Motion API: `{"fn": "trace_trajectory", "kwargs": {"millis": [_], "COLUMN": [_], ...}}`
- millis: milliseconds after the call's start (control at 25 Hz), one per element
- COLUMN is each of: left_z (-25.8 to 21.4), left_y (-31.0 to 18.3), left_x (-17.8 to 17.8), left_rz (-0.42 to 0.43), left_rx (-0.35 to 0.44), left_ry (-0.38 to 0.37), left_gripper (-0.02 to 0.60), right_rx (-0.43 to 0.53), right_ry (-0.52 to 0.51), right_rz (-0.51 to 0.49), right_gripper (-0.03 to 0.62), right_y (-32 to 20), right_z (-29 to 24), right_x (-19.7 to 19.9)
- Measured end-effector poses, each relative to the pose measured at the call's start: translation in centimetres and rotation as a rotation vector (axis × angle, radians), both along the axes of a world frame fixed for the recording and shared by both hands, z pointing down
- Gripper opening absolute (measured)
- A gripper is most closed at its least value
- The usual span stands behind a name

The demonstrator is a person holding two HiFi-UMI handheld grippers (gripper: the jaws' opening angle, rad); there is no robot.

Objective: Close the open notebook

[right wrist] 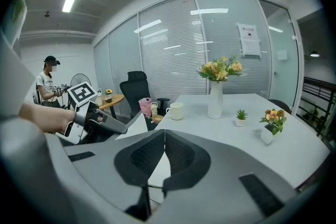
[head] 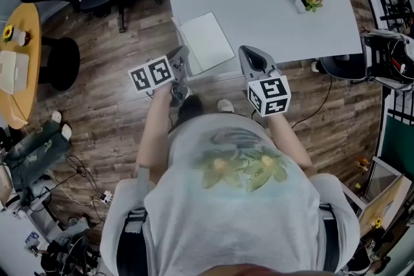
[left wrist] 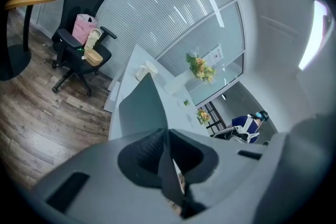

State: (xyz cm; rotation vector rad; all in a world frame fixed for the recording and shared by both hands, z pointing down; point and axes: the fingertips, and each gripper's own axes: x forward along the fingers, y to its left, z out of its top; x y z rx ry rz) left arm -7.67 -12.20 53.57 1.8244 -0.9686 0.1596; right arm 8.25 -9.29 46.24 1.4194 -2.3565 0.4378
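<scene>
The notebook (head: 208, 42) lies at the near edge of the white table (head: 278, 10), at twelve o'clock from the person. The left gripper (left wrist: 167, 131) has its jaws pinched tight on the cover (left wrist: 140, 107), which stands tilted up off the page. The right gripper (right wrist: 164, 132), at three o'clock of the left one, hovers with jaws pressed together and nothing in them.
</scene>
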Motion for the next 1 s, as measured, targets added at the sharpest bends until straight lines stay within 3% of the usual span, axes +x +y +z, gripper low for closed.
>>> {"fn": "trace_trajectory", "kwargs": {"millis": [1000], "left_z": [0.0], "left_y": [-1.1], "left_x": [2.8], "left_rz": [0.068], "left_rx": [-0.006], "left_ry": [0.007], "left_gripper": [0.031], "right_rx": [-0.004], "right_ry": [-0.002], "right_rz": [0.061], "right_gripper": [0.017], "right_y": [0.4], "right_z": [0.0], "right_x": [0.9]}}
